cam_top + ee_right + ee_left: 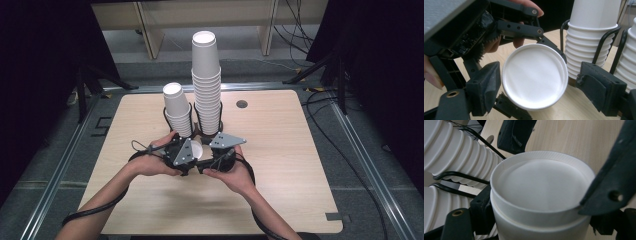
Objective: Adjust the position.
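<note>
- Cup (535,76) sits between both grippers, above the worktop (280,150), just in front of two cup stacks (206,85) in a wire rack (196,131).
- Left gripper (192,155): fingers clamped on the cup.
- Right gripper (536,92): fingers part open either side of the cup's base, no contact visible.

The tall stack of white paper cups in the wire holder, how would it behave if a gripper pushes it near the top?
The tall stack rises far above its wire holder, so a push near the top would probably tilt it. Paper cups look light, so little force may be enough. The loosely nested upper cups might also slide off, since the holder grips only the bottom ones.
</note>
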Action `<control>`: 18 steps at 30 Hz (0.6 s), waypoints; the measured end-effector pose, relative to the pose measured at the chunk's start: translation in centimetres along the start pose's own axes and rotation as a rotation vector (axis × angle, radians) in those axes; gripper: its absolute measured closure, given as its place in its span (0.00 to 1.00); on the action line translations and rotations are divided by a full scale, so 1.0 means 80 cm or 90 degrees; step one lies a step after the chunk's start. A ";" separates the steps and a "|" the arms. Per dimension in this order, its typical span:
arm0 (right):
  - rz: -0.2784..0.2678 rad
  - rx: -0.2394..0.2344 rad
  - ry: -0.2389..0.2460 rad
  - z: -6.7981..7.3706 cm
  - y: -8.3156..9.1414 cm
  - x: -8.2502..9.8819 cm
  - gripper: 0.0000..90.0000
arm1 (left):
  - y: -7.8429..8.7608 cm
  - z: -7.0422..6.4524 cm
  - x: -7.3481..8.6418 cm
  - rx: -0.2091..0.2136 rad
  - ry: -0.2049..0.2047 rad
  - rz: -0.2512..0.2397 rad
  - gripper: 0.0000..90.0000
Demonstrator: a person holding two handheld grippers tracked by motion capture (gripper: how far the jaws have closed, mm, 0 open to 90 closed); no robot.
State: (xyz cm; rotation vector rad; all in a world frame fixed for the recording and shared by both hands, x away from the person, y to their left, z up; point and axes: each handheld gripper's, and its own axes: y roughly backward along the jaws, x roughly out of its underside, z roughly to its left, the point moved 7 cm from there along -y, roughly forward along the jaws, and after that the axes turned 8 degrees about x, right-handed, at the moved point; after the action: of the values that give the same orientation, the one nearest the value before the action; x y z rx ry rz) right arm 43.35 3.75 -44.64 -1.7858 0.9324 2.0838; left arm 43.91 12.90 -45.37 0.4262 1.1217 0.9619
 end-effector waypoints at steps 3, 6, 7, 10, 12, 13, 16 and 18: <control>0.003 0.001 -0.004 0.000 -0.002 0.002 0.22 | -0.001 0.000 0.000 -0.001 0.001 -0.001 0.24; -0.012 -0.005 0.002 0.002 -0.005 0.001 0.23 | -0.001 0.000 0.000 0.001 0.000 0.003 0.24; -0.011 -0.007 0.001 0.002 -0.005 0.001 0.23 | -0.001 0.000 0.000 0.000 -0.001 0.000 0.24; -0.012 -0.003 0.012 -0.002 -0.006 0.001 0.23 | -0.001 -0.001 -0.001 -0.001 -0.002 -0.002 0.24; -0.003 -0.012 -0.002 0.002 -0.006 0.002 0.23 | -0.001 -0.001 -0.001 0.001 -0.003 -0.001 0.24; 0.002 -0.003 0.000 0.001 -0.005 0.003 0.23 | -0.002 -0.001 -0.001 0.000 -0.002 -0.002 0.24; -0.004 -0.016 -0.001 0.004 -0.009 0.003 0.23 | -0.002 -0.002 -0.001 0.004 -0.003 0.004 0.24; 0.000 -0.003 0.004 0.001 -0.009 0.004 0.22 | -0.002 -0.003 -0.002 0.003 -0.005 0.002 0.24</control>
State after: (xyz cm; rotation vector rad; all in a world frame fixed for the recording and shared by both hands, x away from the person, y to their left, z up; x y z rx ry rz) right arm 43.59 4.31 -45.14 -1.7953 0.9303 2.0833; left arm 43.79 12.66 -45.51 0.4353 1.1175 0.9593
